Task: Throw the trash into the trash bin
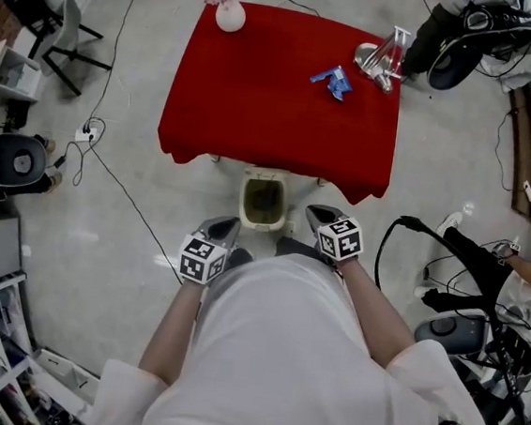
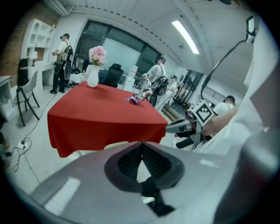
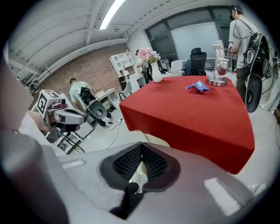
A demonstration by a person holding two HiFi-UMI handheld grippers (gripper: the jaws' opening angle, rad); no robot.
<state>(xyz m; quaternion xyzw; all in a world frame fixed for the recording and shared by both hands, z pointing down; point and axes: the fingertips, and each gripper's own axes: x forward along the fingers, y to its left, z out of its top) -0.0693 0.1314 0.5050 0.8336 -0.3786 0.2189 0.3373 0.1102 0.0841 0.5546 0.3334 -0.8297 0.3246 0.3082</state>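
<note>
Trash (image 1: 333,80), a blue wrapper, lies near the red desk's (image 1: 259,93) far right corner, beside a metal stand (image 1: 381,59). The trash bin (image 1: 245,200) stands on the floor at the desk's near edge. The left gripper (image 1: 227,224) and right gripper (image 1: 320,216) flank it, fingers clenched on nothing.
</note>
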